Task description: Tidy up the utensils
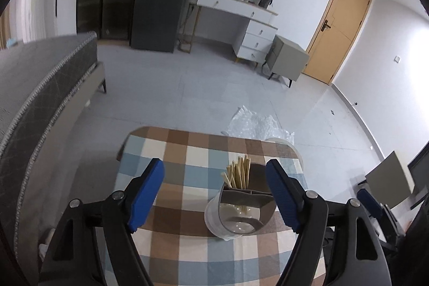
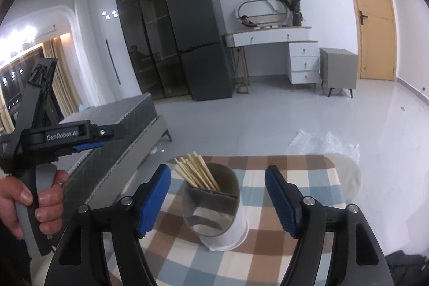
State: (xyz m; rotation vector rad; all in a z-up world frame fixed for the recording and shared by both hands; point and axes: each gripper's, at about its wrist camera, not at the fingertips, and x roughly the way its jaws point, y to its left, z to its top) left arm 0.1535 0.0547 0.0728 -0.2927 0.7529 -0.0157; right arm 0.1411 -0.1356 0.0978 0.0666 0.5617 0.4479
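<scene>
Pale wooden chopsticks (image 1: 238, 173), glossy translucent plastic holder (image 1: 241, 208), soft checked cloth tablecloth (image 1: 187, 152)

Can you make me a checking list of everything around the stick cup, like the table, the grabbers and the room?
Surface: small table under a brown, blue and cream checked cloth.
Job's things: grey divided utensil holder in a clear plastic sleeve, upright; pale wooden chopsticks bunched in one rear compartment, the other compartments look empty.
Clutter: crumpled clear plastic sheet on the floor beyond the table.
Grippers: left gripper open, holding nothing; right gripper open, holding nothing.
Cables: nothing seen.
Surroundings: grey mattress, dark fridge, white dressing table, tan wooden door.
</scene>
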